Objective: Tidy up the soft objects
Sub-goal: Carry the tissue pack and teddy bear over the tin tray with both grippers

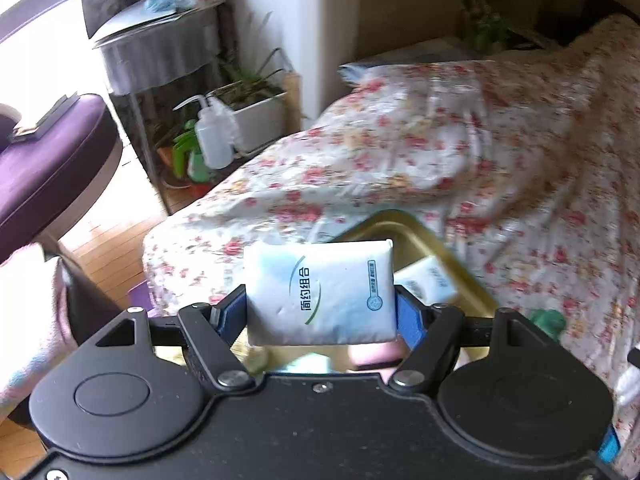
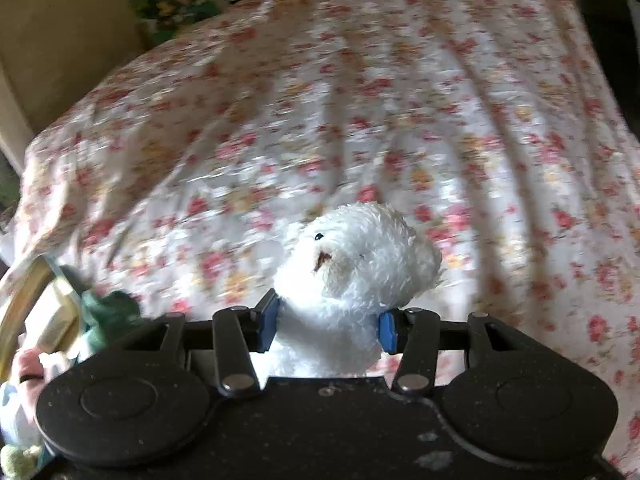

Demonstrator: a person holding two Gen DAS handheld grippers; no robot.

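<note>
The left gripper [image 1: 322, 310] pinches a white, pillow-shaped plastic pack of tissues [image 1: 320, 292] by its two short ends, the blue pads pressed into either side, low in the middle of the left wrist view. Behind it, centre right, a shallow gold metal tray [image 1: 460, 276] lies on the flowered bedspread [image 1: 440, 152] with a second white tissue pack [image 1: 428, 284] already in it. The right gripper [image 2: 328, 326] is closed on a fluffy white teddy bear [image 2: 352, 264] around its body below the head, lower centre of the right wrist view.

What worries me: the pack is slick and squashy, so it could slide out of the pads or buckle if squeezed harder. I'd guess the bear's pile gives little firm purchase, so it may sag or twist free. The tray sits on soft bedding and could tip if something lands on its rim; a dark green soft toy [image 2: 108, 316] at lower left is already crowding its edge.

The held pack reads 简约组合 sideways beside a green arc; the blue strip and round seal near its right end are too small to read.
</note>
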